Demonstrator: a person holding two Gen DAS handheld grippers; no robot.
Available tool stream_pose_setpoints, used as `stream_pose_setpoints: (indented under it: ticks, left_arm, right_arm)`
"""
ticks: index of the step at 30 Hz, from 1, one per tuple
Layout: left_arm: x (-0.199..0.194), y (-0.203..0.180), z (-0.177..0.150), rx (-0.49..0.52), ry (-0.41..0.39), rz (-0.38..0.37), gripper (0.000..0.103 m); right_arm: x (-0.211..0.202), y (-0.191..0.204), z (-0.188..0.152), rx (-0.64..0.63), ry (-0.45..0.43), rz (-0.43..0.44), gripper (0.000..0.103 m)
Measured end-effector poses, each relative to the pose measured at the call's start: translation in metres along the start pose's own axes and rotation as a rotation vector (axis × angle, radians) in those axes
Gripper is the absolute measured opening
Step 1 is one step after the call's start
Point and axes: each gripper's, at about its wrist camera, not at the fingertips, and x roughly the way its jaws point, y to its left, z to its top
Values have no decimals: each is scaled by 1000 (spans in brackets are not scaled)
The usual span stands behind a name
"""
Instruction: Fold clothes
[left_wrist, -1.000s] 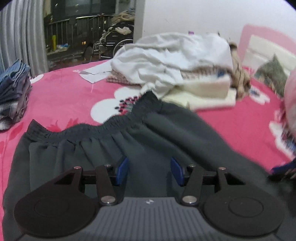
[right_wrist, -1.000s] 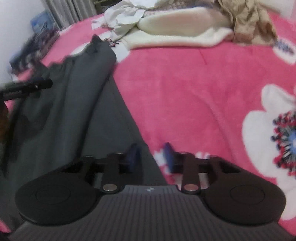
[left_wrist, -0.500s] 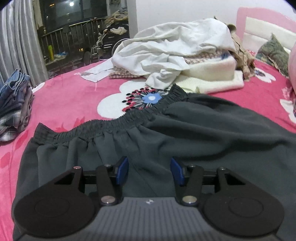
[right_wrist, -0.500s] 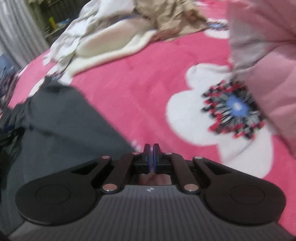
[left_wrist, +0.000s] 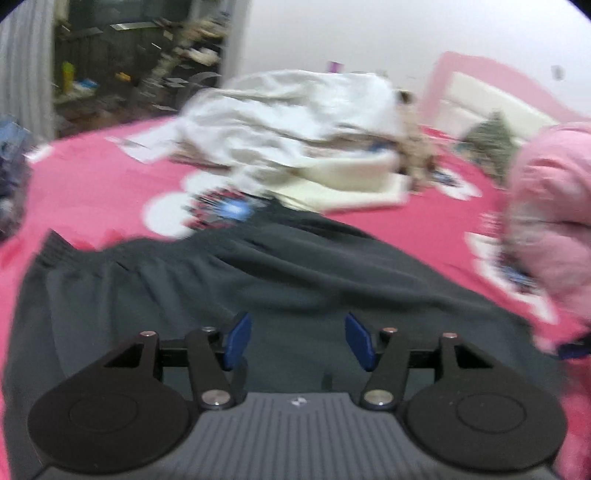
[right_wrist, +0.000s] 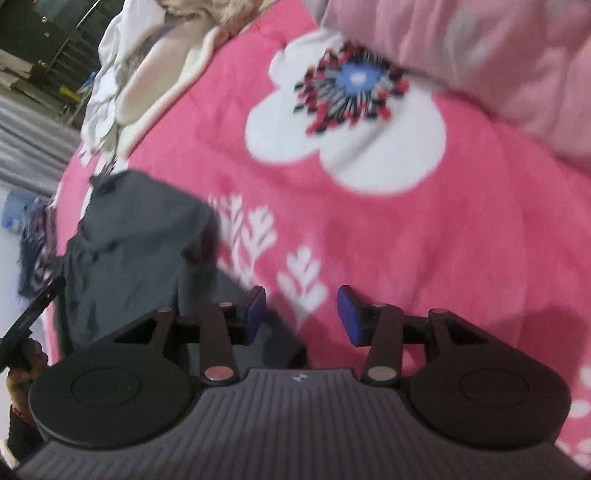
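Above the dark trousers (left_wrist: 280, 280) on the pink bedspread (right_wrist: 369, 229), both the left gripper (left_wrist: 297, 339) and right gripper (right_wrist: 301, 317) are opening, empty.

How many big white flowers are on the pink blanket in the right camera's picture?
1 whole flower, above the right gripper. Small white leaf shapes sit below it. Clothes may hide more flowers.

right gripper (right_wrist: 301, 317) jaws opening, rolled, off trousers (right_wrist: 140, 240)
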Motion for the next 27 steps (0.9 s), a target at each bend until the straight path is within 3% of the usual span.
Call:
stream_pose_setpoints:
  ticks: [2, 3, 4, 6, 11, 14, 20, 25, 27]
  left_arm:
    - [-18, -13, -12, -3, 38, -89, 61]
    - [-25, -18, -20, -12, 61, -122, 61]
    - [-32, -24, -28, -21, 85, -155, 61]
    - [-45, -37, -47, -30, 134, -208, 61]
    - [-55, -58, -96, -13, 339, -322, 61]
    - [-51, -72, -119, 13, 412, -343, 61]
    - [-38, -93, -129, 19, 435, -410, 62]
    - [-22, -94, -127, -109, 443, -459, 64]
    - [-16, -95, -127, -158, 448, -463, 57]
  right_arm:
    - [1, 7, -8, -45, -11, 7, 42]
    - [2, 11, -12, -79, -18, 2, 37]
    - [3, 16, -16, -113, -19, -12, 18]
    - [3, 24, -22, -173, -24, -46, 5]
    - [-41, 17, -27, -157, -149, -72, 2]
    - [-38, 2, -28, -110, -151, -103, 2]
    - [-24, -21, -36, 9, -162, -51, 3]
    - [-26, -26, -38, 56, -177, -19, 3]
    - [-23, -25, -38, 60, -170, -21, 3]
